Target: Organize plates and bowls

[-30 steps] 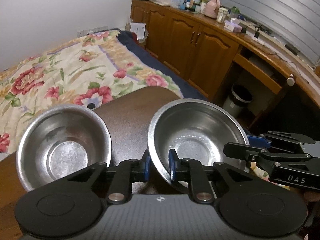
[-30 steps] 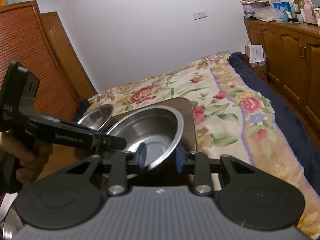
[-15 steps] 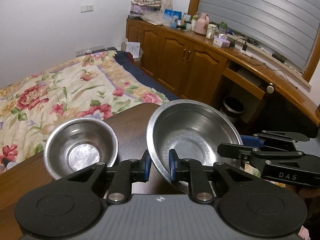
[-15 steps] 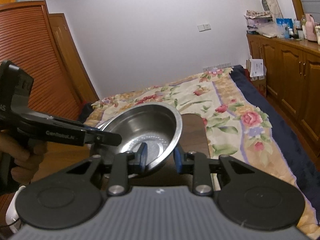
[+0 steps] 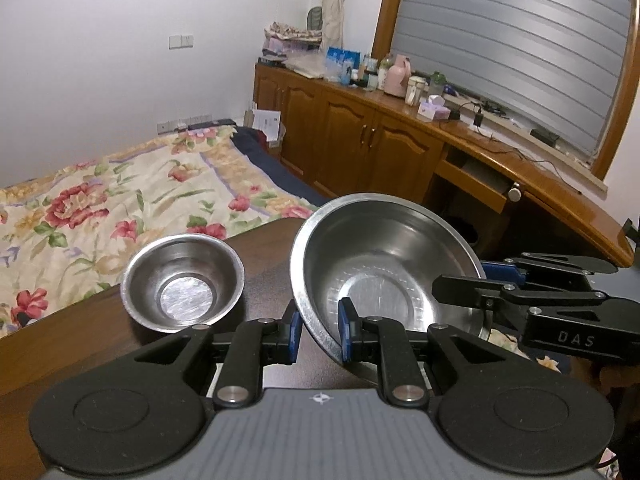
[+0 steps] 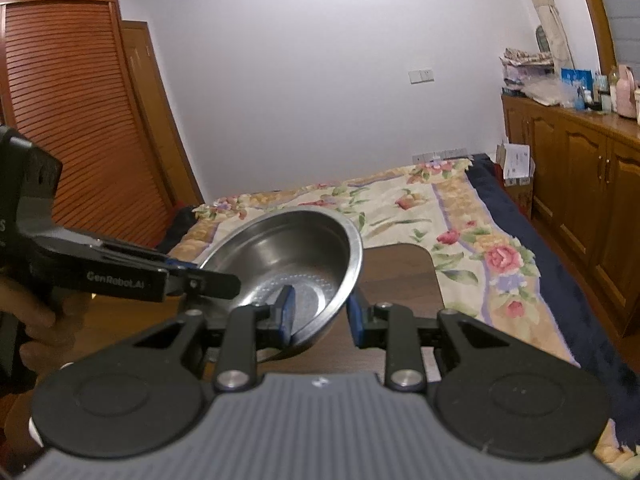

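The large bowl point(image 5: 384, 276) is round, brushed stainless steel with a rolled rim and a dimpled base ring. It is held tilted above the dark wooden table point(image 5: 264, 256). The left gripper point(image 5: 319, 330) clamps its near rim; the right gripper point(image 6: 322, 312) clamps the opposite rim. A small bowl point(image 5: 183, 283), also steel, sits upright on the table beside it. A floral bedspread point(image 5: 120, 196) lies beyond.

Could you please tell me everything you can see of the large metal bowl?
The large metal bowl looks like brushed steel: wide rolled rim, flat dimpled base, empty. It is tilted, apparently lifted above the dark table. The left gripper and the right gripper each pinch its rim from opposite sides.
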### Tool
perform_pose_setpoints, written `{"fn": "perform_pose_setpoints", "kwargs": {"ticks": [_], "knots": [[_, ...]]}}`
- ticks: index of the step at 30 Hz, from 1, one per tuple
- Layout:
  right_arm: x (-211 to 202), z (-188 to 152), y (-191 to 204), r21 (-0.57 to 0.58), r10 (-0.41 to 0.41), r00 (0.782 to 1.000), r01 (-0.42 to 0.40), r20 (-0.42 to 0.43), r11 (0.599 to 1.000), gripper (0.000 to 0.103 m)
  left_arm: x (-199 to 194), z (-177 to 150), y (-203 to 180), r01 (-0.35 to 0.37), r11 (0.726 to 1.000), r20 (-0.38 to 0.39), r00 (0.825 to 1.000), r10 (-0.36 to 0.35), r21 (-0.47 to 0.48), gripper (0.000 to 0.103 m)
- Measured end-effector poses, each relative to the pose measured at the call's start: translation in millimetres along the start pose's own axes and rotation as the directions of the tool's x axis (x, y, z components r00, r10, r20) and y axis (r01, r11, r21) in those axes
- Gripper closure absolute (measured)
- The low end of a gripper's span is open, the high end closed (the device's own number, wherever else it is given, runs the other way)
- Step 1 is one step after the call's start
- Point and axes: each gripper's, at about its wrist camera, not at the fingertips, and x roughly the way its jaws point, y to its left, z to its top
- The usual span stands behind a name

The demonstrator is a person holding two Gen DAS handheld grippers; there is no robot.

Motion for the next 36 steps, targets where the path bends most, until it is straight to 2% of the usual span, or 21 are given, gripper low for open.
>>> {"fn": "perform_pose_setpoints", "kwargs": {"ticks": [11,20,36], "knots": [[-19.3,-3.0,22.9,-0.047,0.019,1.0,-0.018,0.022,0.999,0.073,-44.9,-18.0,-10.8,-0.024,1.0,0.047,0.999,0.023,0.011,0.081],[-31.6,-16.7,36.8,-0.051,0.043,0.999,-0.043,0.004,0.998,0.073,-67.3,-46.4,-16.8,-0.036,0.999,0.05,0.998,0.035,0.018,0.08],[-27.6,-57.8,49.6,0.025,0.087,0.995,-0.086,-0.041,0.996,0.073,-79.4,-96.9,-18.7,-0.046,0.998,0.041,0.998,0.045,0.035,0.079]]}}
